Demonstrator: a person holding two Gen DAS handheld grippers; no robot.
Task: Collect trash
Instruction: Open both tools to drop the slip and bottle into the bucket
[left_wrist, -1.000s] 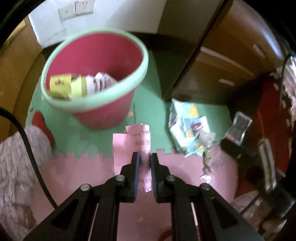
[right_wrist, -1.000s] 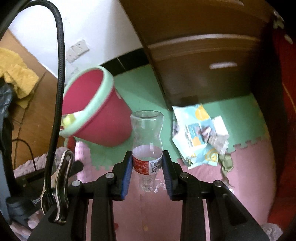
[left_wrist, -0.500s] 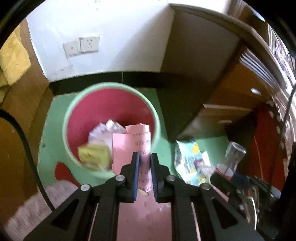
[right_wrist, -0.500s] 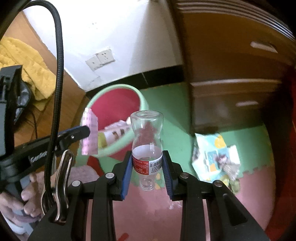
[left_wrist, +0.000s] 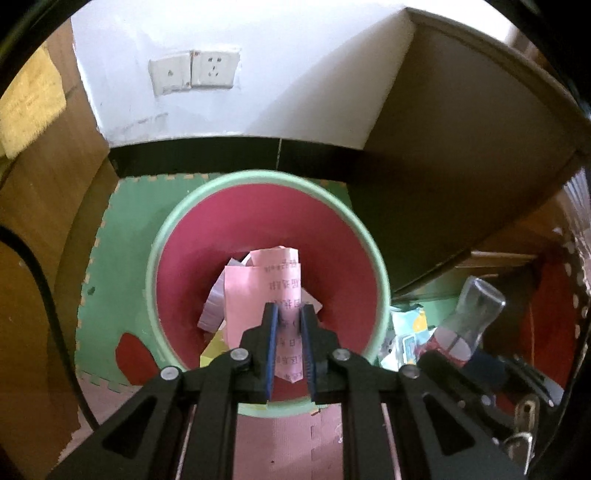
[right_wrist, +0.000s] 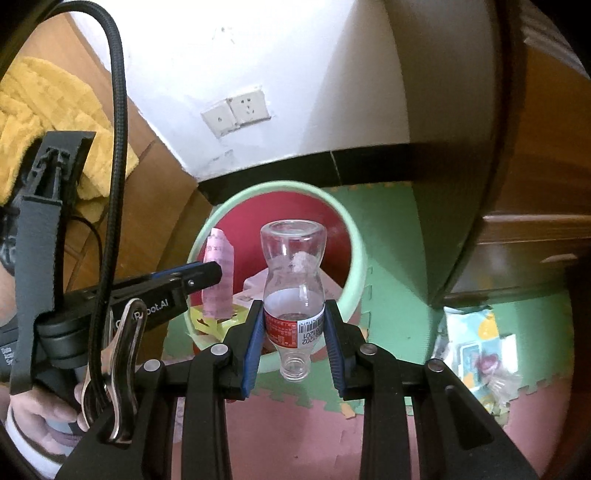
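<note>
1. Left tool (left_wrist: 288, 332) of mine is pinched nearly shut on a pink paper slip (left_wrist: 269, 288), hanging over the mouth of the red bin (left_wrist: 258, 206).
2. Right tool (right_wrist: 293, 332) grips a clear plastic bottle (right_wrist: 293, 273) at its label, neck down, in front of the bin's near rim.
3. Inside the bin I see crumpled white paper (left_wrist: 214, 306) and a yellow carton (right_wrist: 207, 321).
4. Only the right view shows the hand (right_wrist: 40, 417) on the left tool's handle and a yellow towel (right_wrist: 44, 110); a colourful wrapper (right_wrist: 476, 347) lies on the foam floor mat (right_wrist: 399, 258).
</note>
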